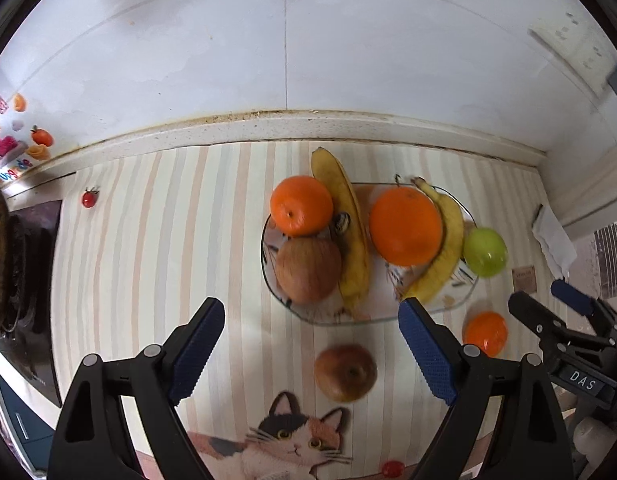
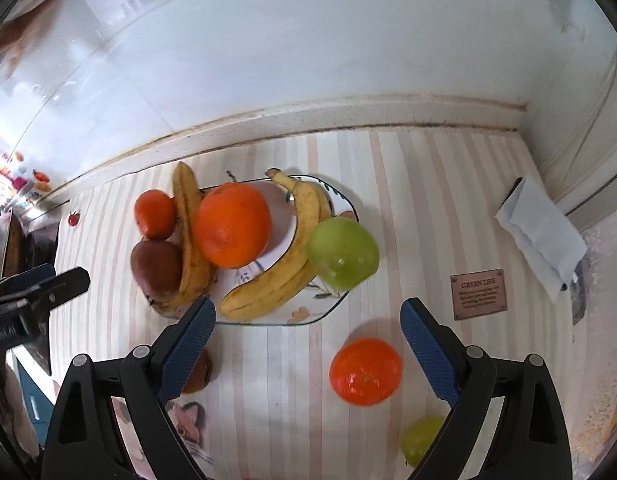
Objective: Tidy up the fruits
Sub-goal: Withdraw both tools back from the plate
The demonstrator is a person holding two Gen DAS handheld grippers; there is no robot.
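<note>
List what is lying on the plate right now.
The plate holds two bananas, a large orange, a smaller orange, a brown apple and a green apple at its edge. The fruit covers most of its printed pattern.

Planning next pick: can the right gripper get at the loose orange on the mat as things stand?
Probably yes. The right gripper is open and empty, the loose orange lies on the mat just below its fingers, apart from the plate, nothing between.

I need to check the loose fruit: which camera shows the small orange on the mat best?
The right wrist view: the small orange lies whole and sharp between the open fingers. In the left wrist view it is blurred, partly behind a finger.
</note>
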